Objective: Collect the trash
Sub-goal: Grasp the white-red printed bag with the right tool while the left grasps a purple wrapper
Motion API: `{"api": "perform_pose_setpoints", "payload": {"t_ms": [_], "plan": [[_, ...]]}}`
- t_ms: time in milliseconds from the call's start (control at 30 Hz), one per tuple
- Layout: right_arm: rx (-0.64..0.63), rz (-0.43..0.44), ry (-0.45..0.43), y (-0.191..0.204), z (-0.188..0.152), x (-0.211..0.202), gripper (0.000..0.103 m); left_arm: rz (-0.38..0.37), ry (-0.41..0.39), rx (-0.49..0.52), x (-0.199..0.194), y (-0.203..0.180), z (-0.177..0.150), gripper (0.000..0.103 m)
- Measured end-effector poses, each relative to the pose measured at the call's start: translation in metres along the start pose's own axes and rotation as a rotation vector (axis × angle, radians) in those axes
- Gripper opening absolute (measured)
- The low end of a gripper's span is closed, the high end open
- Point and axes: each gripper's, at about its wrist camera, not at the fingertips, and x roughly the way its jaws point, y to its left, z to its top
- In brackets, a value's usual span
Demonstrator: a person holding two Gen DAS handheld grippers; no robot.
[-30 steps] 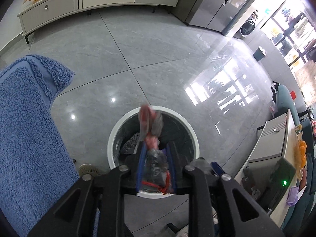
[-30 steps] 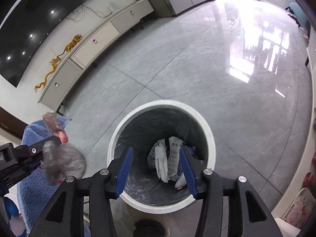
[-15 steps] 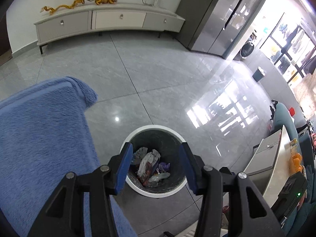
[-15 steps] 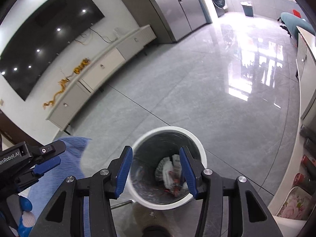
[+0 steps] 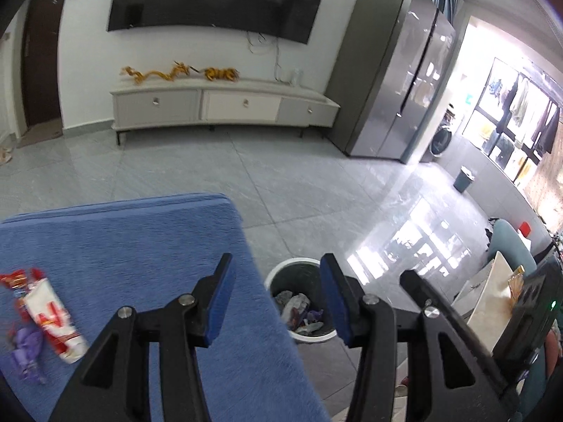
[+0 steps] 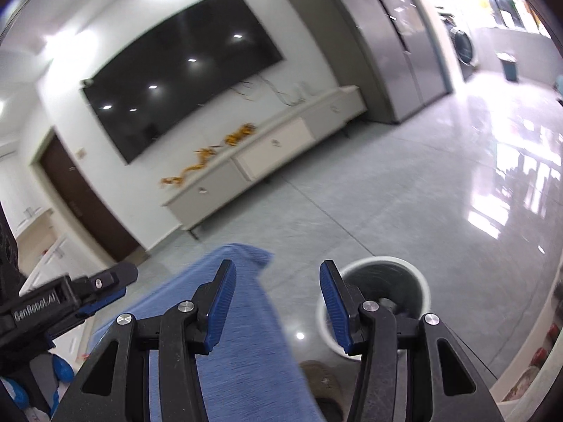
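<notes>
At nine o'clock of the left gripper (image 5: 274, 299), a red-and-white snack wrapper (image 5: 49, 316) and purple wrapper (image 5: 26, 350) lie on the blue blanket (image 5: 140, 246). Both look light, crinkly and slippery, best pinched mid-body. Left and right gripper (image 6: 274, 299) are both spread, empty; the trash bin (image 5: 302, 302) stands at five o'clock.

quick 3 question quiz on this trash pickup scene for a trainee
1. True or false: the left gripper is holding a wrapper.
2. What still lies on the blue cloth?
A. a red and white wrapper and a purple wrapper
B. a glass bottle
C. a spoon
3. The white bin stands on the ____.

Key: 1 false, both grippers are open and empty. 2 A. 3 floor.
</notes>
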Motion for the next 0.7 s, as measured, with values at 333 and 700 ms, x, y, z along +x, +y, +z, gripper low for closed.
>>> {"api": "perform_pose_setpoints", "payload": {"t_ms": [333,700], "plan": [[-0.185,0.207,-0.034,0.092,-0.007,-0.038,0.047,0.167,-0.114,-0.034,-0.124,0.083,-0.061,0.048],[-0.348,0.386,0.037,0.163,-0.037,-0.035,0.047,0.424,-0.197,-0.088,-0.233,0.202,-0.117,0.048]]}}
